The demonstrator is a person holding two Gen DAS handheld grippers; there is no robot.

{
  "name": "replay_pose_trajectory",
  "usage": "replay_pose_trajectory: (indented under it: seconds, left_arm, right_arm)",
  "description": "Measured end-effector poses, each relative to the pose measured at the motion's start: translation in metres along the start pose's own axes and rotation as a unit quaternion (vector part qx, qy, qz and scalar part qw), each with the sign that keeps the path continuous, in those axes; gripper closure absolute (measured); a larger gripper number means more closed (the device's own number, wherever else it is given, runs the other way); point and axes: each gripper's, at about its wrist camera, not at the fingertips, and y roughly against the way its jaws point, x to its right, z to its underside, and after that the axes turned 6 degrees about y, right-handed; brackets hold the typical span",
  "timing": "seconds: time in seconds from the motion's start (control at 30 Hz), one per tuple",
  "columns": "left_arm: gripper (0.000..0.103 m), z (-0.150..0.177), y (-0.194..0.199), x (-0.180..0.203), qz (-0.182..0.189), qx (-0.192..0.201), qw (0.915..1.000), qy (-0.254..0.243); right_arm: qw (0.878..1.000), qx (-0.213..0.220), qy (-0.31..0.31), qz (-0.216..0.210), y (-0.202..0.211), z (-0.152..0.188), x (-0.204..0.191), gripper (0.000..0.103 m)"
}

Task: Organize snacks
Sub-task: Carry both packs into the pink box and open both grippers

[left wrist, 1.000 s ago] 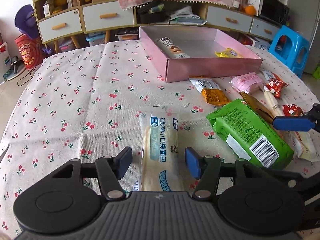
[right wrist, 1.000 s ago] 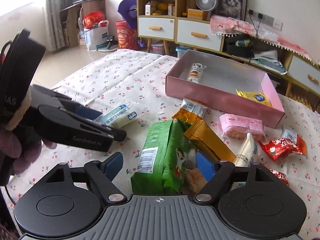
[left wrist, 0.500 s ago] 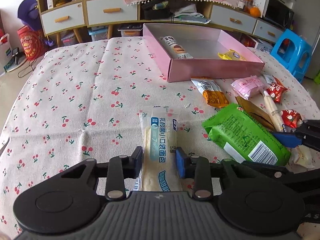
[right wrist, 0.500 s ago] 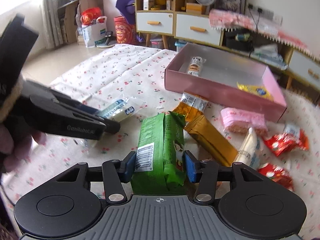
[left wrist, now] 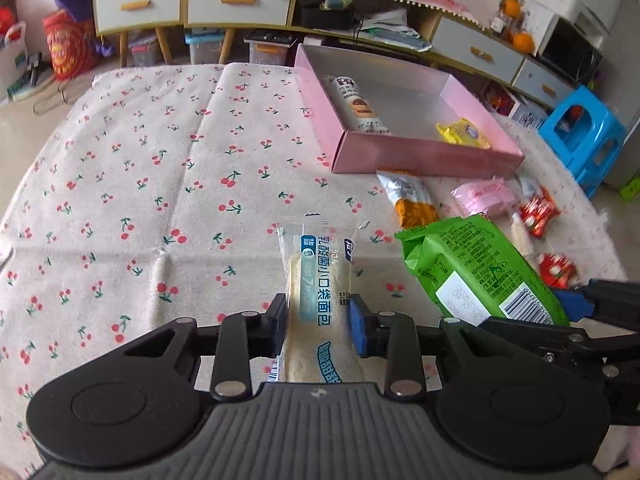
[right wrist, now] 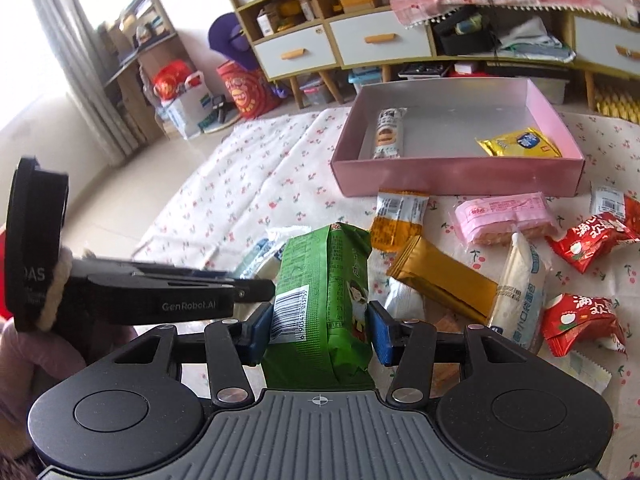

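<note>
My left gripper [left wrist: 318,322] is shut on a clear-wrapped white bread roll [left wrist: 316,280] with blue print, its far end over the cherry-print cloth. My right gripper [right wrist: 318,336] is shut on a green snack bag [right wrist: 326,280], raised and tilted above the table; the same green bag [left wrist: 472,268] shows at the right of the left wrist view. A pink box [right wrist: 460,176] stands beyond, holding a long biscuit pack [right wrist: 388,132] and a yellow packet [right wrist: 518,142]. The left gripper [right wrist: 256,290] reaches in from the left of the right wrist view.
Loose snacks lie between me and the box: an orange-and-white packet [right wrist: 400,216], a gold bar [right wrist: 440,276], a pink wafer pack [right wrist: 504,216], a second bread roll [right wrist: 520,284] and red packets [right wrist: 592,240]. A blue stool [left wrist: 584,136] stands off the table's right. A sideboard [left wrist: 240,0] lines the far wall.
Both grippers closed: the left onto the bread roll, the right onto the green bag. The green bag has since come up off the table and rolled with the right gripper.
</note>
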Motion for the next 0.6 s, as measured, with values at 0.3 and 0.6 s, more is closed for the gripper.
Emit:
replay_pose_trajectory:
  seconds: [0.3,0.6]
  left_arm:
    - [0.075,-0.015,0.004,0.005,0.028,0.001,0.999,0.034]
    - [0.075,-0.033,0.0,0.02,0.046,0.011,0.9974,0.054]
  right_arm:
    - [0.997,0.032,-0.065,-0.001,0.018,-0.023,0.029,0.054]
    - [0.991,0.061,-0.112,0.028,0.03,-0.045,0.064,0.054]
